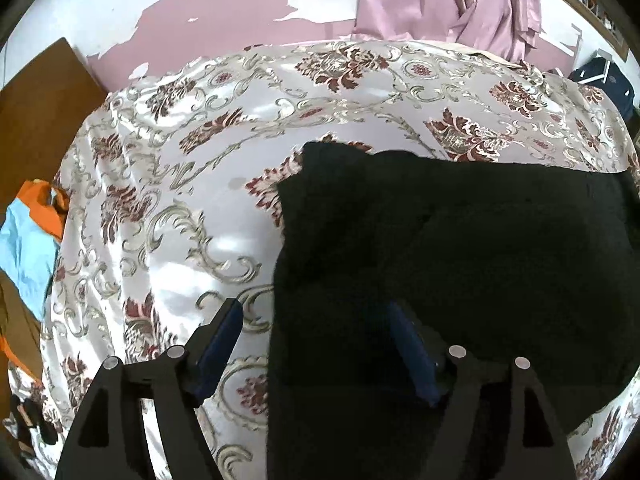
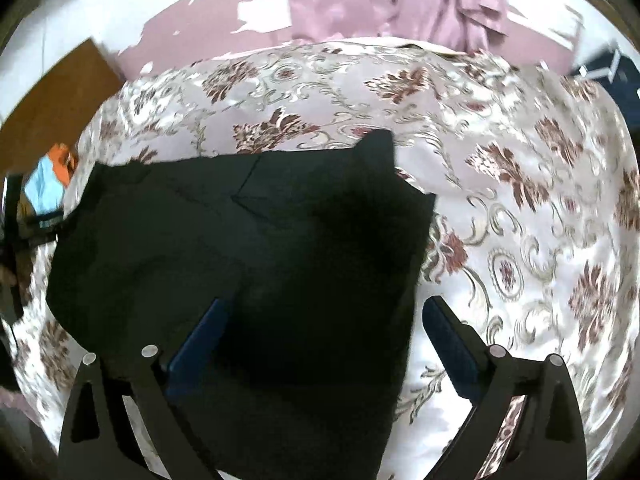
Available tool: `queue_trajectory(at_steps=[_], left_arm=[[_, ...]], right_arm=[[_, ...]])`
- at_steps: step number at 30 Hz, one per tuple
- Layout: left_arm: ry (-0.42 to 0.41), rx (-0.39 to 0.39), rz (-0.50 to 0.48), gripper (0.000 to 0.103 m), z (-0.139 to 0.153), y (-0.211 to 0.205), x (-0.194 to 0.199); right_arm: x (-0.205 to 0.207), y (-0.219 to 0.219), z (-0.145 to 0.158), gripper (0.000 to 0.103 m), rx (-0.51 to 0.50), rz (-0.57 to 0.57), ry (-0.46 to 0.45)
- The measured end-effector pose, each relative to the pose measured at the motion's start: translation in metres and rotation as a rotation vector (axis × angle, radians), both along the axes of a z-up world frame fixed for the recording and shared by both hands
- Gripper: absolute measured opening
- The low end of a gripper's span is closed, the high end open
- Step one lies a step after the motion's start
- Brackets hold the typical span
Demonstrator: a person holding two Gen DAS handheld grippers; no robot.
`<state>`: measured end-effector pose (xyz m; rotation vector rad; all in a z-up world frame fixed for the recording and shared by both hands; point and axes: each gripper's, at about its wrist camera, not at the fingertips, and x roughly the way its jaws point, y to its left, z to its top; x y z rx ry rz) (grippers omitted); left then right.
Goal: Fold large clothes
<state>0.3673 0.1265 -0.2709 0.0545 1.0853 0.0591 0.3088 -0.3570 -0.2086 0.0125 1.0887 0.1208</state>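
Left wrist view: the left gripper stands with its jaws spread wide and nothing pinched between them. Its blue pads sit apart, one over the bedspread, the other over the garment. The garment's left edge runs up between the two fingers, but neither pad presses on it. The gripper points steeply down at the bed from above the cloth. The garment is a black piece lying flat on the floral bedspread, with its left edge folded fairly straight and a small corner raised at its far left. Right wrist view: the right gripper also has its jaws spread, wider than the left, and holds nothing. One pad hangs over the black garment, the other over the bedspread, with the garment's right edge between them and untouched. This gripper likewise tilts steeply downward; the view is somewhat blurred. A crease line crosses the garment's upper middle, and a pointed corner sticks up at its far right. Pink curtains hang behind the bed, and orange and blue cloth lies at its left side.
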Motion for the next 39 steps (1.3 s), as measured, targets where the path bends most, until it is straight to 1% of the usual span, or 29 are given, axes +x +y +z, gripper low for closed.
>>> queue_trajectory(at_steps=[4,9,14,18,22,27,28,30,34,37,39], left_arm=[[0.013,-0.005,0.016,0.078,-0.001,0.013,-0.008],[0.041,-0.02,0.042,0.079,-0.009,0.025,-0.015],[0.071,-0.05,0.042,0.085,-0.018,0.033,-0.021],[0.111,-0.112,0.028,0.085,-0.028,0.04,-0.019],[0.147,-0.188,0.013,0.085,-0.036,0.046,-0.013],[0.189,-0.343,-0.038,0.085,-0.039,0.053,-0.016],[0.2,-0.364,-0.059,0.085,-0.041,0.052,-0.018],[0.211,-0.37,-0.078,0.085,-0.047,0.05,-0.018],[0.232,-0.443,-0.037,0.095,-0.064,0.056,-0.006],[0.245,-0.471,-0.022,0.102,-0.078,0.055,0.005],[0.248,-0.492,-0.021,0.103,-0.084,0.053,0.011]], right_arm=[[-0.003,-0.018,-0.005,0.097,0.029,-0.052,0.024],[-0.005,-0.033,-0.017,0.097,0.073,-0.075,0.065],[-0.009,-0.043,-0.036,0.098,0.143,-0.102,0.116],[-0.009,-0.046,-0.051,0.099,0.182,-0.098,0.152],[0.0,-0.048,-0.064,0.099,0.205,-0.073,0.187],[0.016,-0.048,-0.081,0.099,0.307,-0.059,0.227],[0.019,-0.048,-0.084,0.099,0.324,-0.058,0.232],[0.025,-0.048,-0.094,0.099,0.373,-0.062,0.254],[0.029,-0.044,-0.11,0.101,0.419,-0.062,0.288],[0.031,-0.037,-0.117,0.101,0.424,-0.03,0.296],[0.032,-0.034,-0.122,0.101,0.442,-0.02,0.301]])
